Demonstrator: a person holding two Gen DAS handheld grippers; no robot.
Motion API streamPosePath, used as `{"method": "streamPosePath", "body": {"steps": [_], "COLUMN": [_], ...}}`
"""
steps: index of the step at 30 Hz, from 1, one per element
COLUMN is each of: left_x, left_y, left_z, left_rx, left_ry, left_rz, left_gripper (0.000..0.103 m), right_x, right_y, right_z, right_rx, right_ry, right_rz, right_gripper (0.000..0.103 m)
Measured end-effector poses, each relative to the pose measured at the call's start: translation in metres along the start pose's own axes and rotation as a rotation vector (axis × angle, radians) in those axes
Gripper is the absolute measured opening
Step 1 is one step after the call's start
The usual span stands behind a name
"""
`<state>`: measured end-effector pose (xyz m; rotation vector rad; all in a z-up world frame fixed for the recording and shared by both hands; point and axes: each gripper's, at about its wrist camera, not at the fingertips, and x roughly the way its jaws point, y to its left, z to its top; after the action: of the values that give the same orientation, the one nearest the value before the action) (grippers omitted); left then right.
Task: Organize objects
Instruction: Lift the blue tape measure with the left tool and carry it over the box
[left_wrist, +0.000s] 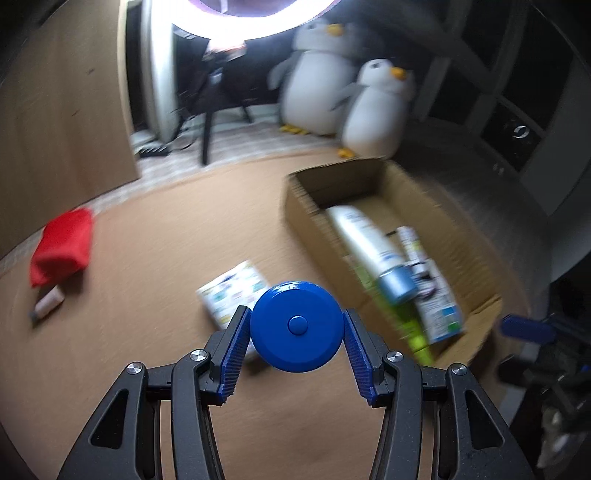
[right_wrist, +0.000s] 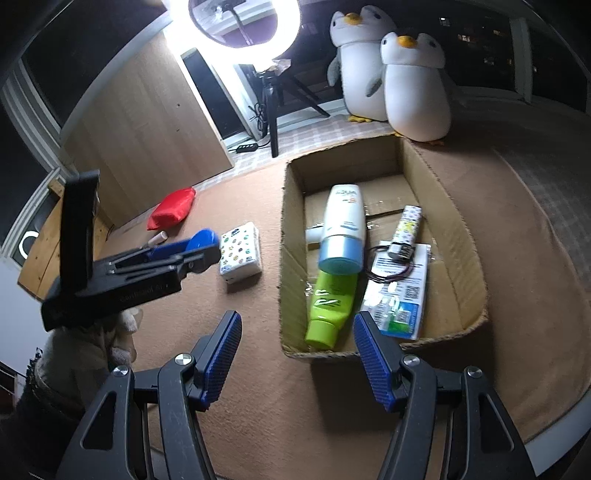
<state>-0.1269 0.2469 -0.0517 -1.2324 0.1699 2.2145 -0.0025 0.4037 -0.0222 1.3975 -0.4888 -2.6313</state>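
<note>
My left gripper (left_wrist: 295, 326) is shut on a round blue disc with a centre button (left_wrist: 295, 325), lifted above the brown mat; the right wrist view shows the same left gripper (right_wrist: 201, 245) from the side, gripping the blue disc (right_wrist: 201, 238). My right gripper (right_wrist: 297, 332) stands open with nothing between its fingers, just in front of the near wall of the cardboard box (right_wrist: 291, 236). The cardboard box (left_wrist: 295, 210) holds a white and blue bottle (right_wrist: 343, 229), a green tube (right_wrist: 328, 306), a printed packet (right_wrist: 399, 299) and a small patterned stick (right_wrist: 406, 225).
A patterned tissue pack (right_wrist: 240, 254) lies on the mat left of the box. A red pouch (right_wrist: 173, 208) and a small pink tube (right_wrist: 159, 238) lie further left. Two plush penguins (right_wrist: 399, 74), a ring light on a tripod (right_wrist: 273, 122) and a wooden panel (right_wrist: 147, 122) stand behind.
</note>
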Motion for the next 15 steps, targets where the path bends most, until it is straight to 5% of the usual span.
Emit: {"method": "streamPosePath", "body": {"steps": [15], "left_x": [0.030], "left_y": [-0.103], "left_z": [0.011], "left_rx": [0.118], "left_ry": [0.045], "left_rz": [-0.126], "left_gripper": [0.054], "right_x": [-0.028], "right_y": [-0.049], "right_z": [-0.016], "right_rx": [0.076], "right_ry": [-0.024], "right_rz": [-0.054], "right_gripper": [0.059]}}
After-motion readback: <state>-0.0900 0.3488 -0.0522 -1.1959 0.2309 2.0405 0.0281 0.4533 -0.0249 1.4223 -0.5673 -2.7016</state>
